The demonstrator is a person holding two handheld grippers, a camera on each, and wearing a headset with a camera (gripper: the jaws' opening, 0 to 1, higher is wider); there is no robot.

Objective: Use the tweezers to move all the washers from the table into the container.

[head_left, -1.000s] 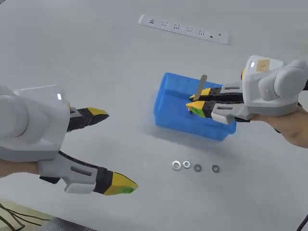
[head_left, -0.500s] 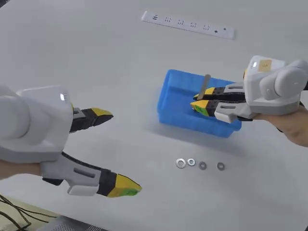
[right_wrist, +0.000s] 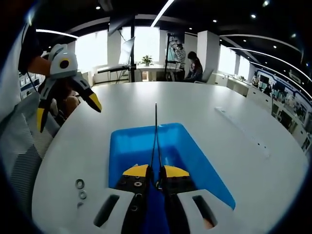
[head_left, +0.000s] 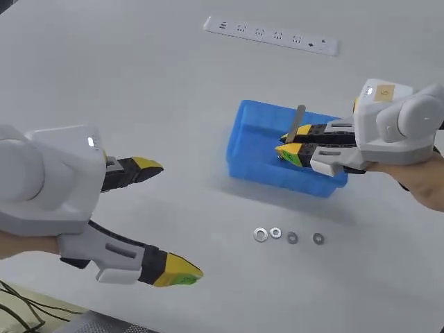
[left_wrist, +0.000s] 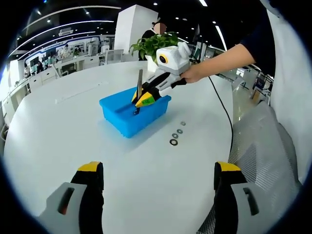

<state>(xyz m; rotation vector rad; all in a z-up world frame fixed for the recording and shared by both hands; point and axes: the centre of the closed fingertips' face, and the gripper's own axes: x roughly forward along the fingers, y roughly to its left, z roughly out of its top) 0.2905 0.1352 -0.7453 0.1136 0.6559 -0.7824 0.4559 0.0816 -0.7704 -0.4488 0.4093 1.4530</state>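
White table (head_left: 139,83), washers (head_left: 276,234) beside blue container (head_left: 253,159); right gripper (head_left: 286,153) pinches tweezers (head_left: 298,118), left gripper (head_left: 175,220) spread

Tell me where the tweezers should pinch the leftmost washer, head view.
Likely its rim on the left side, one tip in the hole, coming down from above: the washer lies flat on the table, a neighbour close on its right.

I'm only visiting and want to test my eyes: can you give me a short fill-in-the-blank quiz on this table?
1. The right gripper is shut on the tweezers over a container coloured ____.
2. ____ washers lie in a row on the table.
3. The left gripper has its jaws ____.
Missing words: blue; four; open.
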